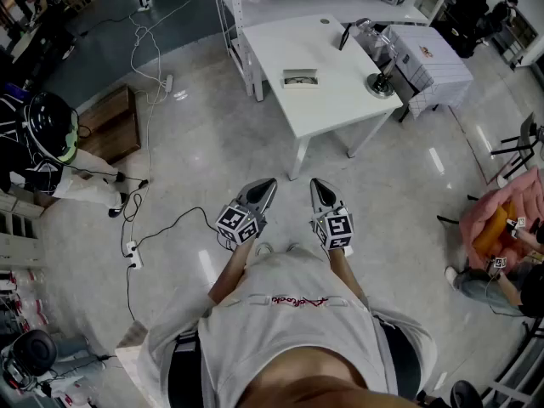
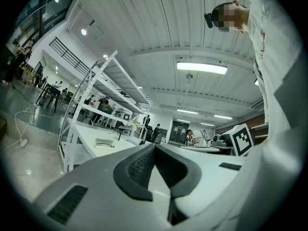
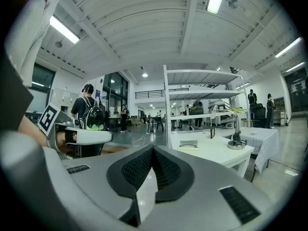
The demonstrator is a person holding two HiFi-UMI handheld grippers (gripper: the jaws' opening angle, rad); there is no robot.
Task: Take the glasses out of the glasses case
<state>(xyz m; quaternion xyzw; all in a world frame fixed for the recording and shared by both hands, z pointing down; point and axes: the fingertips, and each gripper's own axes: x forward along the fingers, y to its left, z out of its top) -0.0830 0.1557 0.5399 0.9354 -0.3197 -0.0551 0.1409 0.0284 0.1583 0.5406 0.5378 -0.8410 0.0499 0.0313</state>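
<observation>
An open glasses case (image 1: pixel 300 78) with the glasses lying in it sits on the white table (image 1: pixel 340 109), well ahead of me. It shows small and far off in the left gripper view (image 2: pixel 104 144) and in the right gripper view (image 3: pixel 188 144). My left gripper (image 1: pixel 269 182) (image 2: pixel 154 147) is held level at waist height over the floor, short of the table, jaws shut and empty. Beside it, my right gripper (image 1: pixel 314 182) (image 3: pixel 153 149) is also shut, with nothing between its pads.
A desk lamp (image 1: pixel 381 82) stands on the table's right side. A white shelf rack (image 1: pixel 246 7) rises behind the table, a cloth-covered table (image 1: pixel 429 58) to its right. Cables (image 1: pixel 149 228) and a wooden box (image 1: pixel 110 126) lie at left. People are at left (image 1: pixel 42 143) and right (image 1: pixel 501 236).
</observation>
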